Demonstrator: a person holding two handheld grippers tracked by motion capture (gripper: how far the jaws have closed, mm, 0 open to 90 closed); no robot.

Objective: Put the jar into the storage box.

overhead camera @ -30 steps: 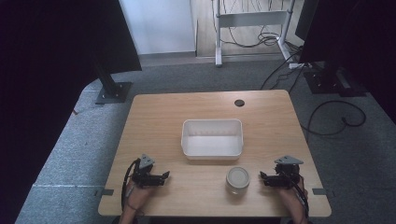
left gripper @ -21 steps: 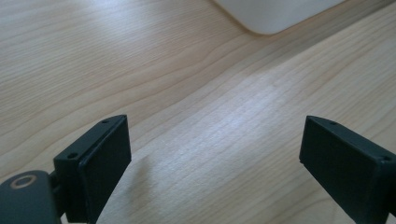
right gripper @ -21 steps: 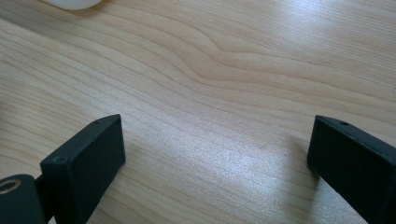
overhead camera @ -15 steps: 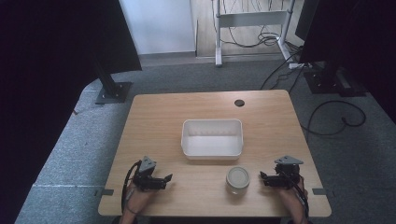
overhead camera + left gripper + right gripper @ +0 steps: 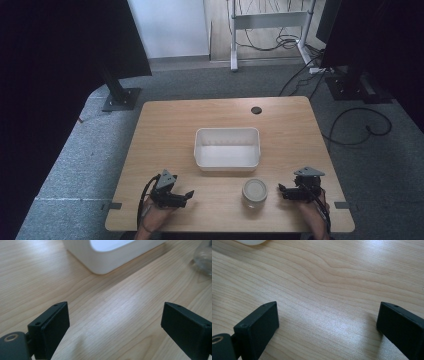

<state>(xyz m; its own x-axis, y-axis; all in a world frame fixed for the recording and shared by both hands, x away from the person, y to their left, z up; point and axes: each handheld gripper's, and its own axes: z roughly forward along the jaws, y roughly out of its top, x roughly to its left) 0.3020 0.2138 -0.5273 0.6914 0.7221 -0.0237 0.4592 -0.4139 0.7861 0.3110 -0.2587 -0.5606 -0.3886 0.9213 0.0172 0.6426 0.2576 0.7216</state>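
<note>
table of light wood seen from above, with a person's 2 hands at its near edge, each holding a black gripper. from left to right: the left gripper rests low with its jaws spread wide and empty, a small glass jar with a pale lid stands just in front of a white rectangular tub, and the right gripper sits near the jar, jaws also spread wide on bare wood.

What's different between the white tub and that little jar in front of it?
The white tub is rectangular, open-topped and looks empty; the jar is round, clear-sided and closed with a pale lid. The tub is much the larger. The tub sits mid-table, while the jar stands nearer the person, close to the right hand-held gripper. Both rest upright on the wooden table, untouched.
</note>
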